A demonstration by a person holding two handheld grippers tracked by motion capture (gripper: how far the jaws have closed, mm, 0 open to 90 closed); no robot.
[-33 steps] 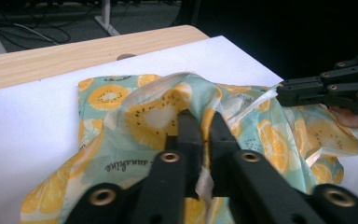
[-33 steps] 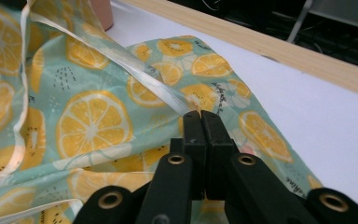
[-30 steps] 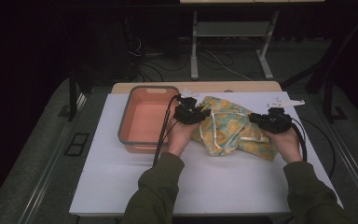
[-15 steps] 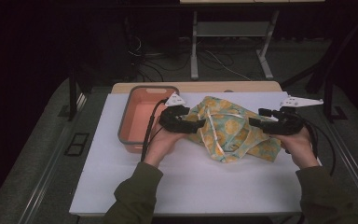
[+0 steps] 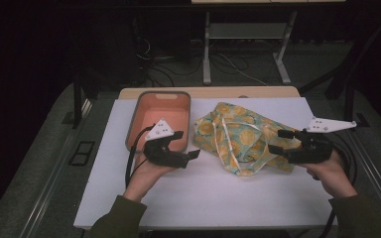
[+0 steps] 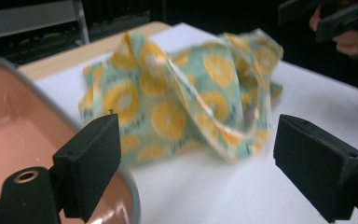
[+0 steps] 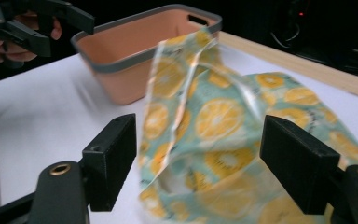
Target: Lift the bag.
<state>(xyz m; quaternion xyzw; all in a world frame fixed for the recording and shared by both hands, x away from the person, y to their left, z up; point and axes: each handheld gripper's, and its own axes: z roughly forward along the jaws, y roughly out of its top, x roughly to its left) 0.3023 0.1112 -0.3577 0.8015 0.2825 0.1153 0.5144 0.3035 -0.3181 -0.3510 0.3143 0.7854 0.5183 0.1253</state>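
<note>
Both claws stand apart, nothing clamped. Left gripper (image 5: 191,147) sits at 9 o'clock of the cloth bag (image 5: 238,139), right gripper (image 5: 277,143) at its 3 o'clock; jaws on both have just been opening, and no cloth is between the pads.

Bag lies crumpled on the white board (image 5: 203,193), mid-table, just beside the bin (image 5: 161,119), which is at the bag's 9 o'clock. Whether cloth touches the bin wall: cannot tell from above.

View differences:
- High view gives the layout: both hands, the trailing cables, the grey plates on top of the grippers, and the wooden strip (image 5: 208,92) at 12 o'clock behind the board.
- Left gripper view: bag (image 6: 186,102) ahead of the jaws, a raised fold at 12 o'clock, print of orange slices on green. Bin's pink inside (image 6: 14,135) at 9 o'clock. Right gripper (image 6: 335,16) far off at 1 o'clock.
- Right gripper view: a flap of the bag (image 7: 200,121) stands upright between the jaws, blurred, clear of both pads. Bin (image 7: 135,56) behind it at 11 o'clock, handle slot in its far wall. Left gripper (image 7: 32,23) at 10 o'clock.

Bin contents: the inside that shows is bare pink.
</note>
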